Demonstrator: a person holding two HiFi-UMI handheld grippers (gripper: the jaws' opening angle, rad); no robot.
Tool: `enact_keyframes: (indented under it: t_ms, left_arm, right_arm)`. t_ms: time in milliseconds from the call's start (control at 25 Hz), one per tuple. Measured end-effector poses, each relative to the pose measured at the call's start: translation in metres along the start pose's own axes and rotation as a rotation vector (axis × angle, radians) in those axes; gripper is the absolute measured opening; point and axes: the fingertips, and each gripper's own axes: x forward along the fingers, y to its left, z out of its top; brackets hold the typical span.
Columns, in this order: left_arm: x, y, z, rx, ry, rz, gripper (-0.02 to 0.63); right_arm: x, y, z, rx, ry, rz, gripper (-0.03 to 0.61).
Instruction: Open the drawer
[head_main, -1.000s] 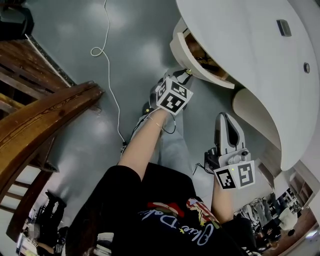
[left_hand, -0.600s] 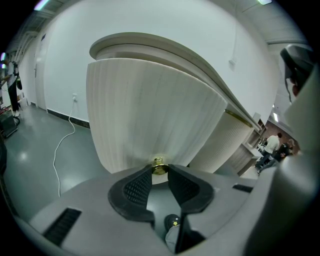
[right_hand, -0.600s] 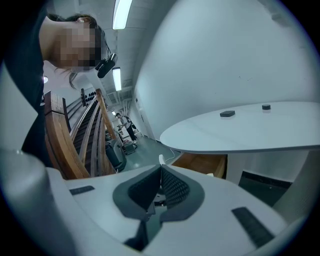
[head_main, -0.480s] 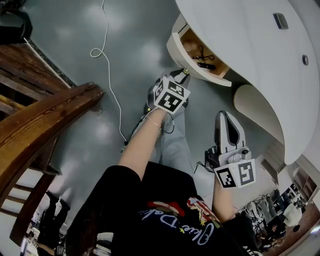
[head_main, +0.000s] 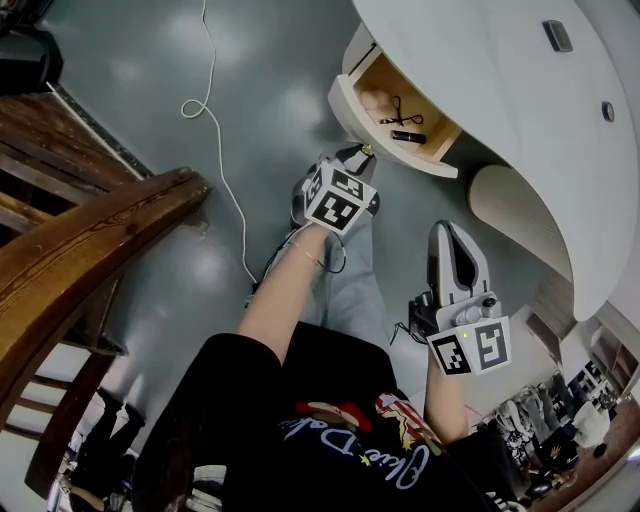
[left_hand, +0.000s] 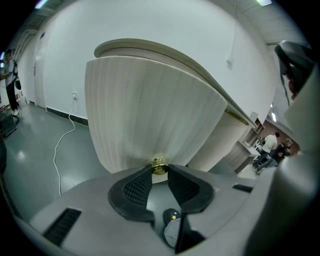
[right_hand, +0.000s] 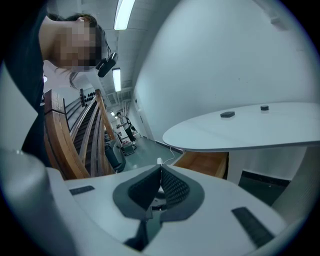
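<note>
Left gripper view: the left claw (left_hand: 159, 170) pinches a small brass knob (left_hand: 159, 164) between its jaw tips. The knob is fixed to the ribbed, curved white front of the drawer (left_hand: 150, 110), which fills the space directly ahead of the claw. Head view: just beyond the left claw, the drawer stands pulled out from under a white desk (head_main: 480, 80). A thin black cable (head_main: 397, 108) and a small dark bar (head_main: 408, 137) lie in its wooden inside. The right claw (right_hand: 160, 172), jaws pressed together and empty, hangs well apart from the drawer.
</note>
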Motion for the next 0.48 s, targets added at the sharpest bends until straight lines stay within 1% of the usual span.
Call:
enact_keyframes:
  t_ms: [480]
  left_arm:
    - [-0.012, -0.002, -0.014, -0.004, 0.007, 0.003, 0.098]
  right_arm:
    - [-0.003, 0.008, -0.002, -0.004, -0.004, -0.002, 0.003]
